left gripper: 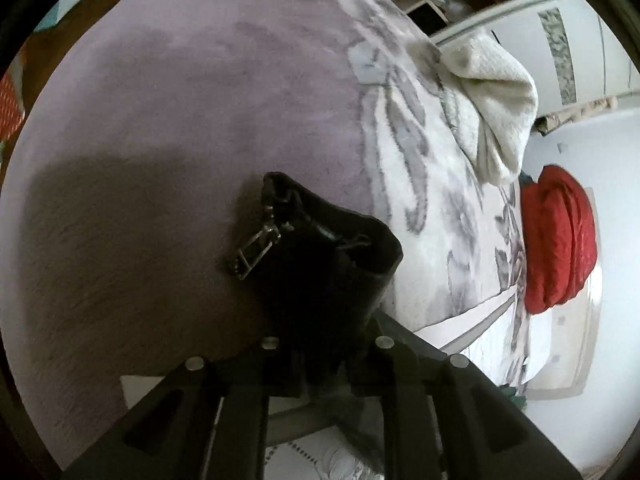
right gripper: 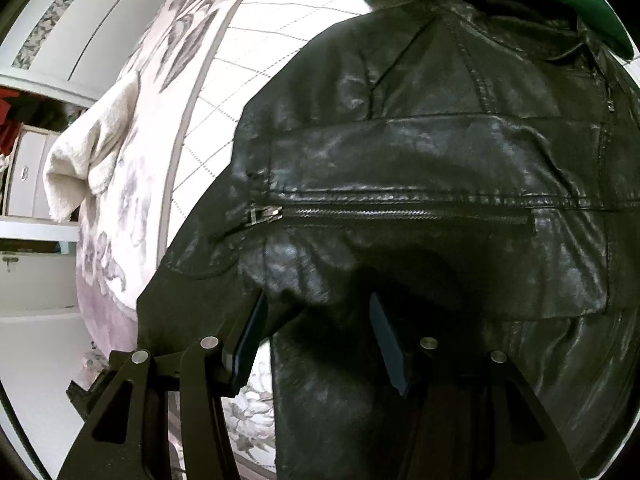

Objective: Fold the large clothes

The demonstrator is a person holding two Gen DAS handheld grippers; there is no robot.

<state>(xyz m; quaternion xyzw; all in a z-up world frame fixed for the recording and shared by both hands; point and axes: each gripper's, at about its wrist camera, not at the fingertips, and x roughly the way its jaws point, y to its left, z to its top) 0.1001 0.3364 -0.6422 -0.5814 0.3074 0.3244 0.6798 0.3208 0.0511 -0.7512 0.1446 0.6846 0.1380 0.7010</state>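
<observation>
The black leather jacket [right gripper: 420, 152] lies spread on the floral bedspread [right gripper: 132, 184], no label readable. The left gripper [left gripper: 320, 360] pinches its zippered cuff [left gripper: 316, 256] above the bed, while the right gripper [right gripper: 316, 336] hovers over it, fingers apart and empty.

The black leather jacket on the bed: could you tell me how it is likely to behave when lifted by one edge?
The black leather jacket will probably drape rather than hold shape: the part in the left tool hangs in folds. It looks thick, with seams and a metal zipper, so likely heavy for its size. Its glossy surface may slip between pads.
</observation>
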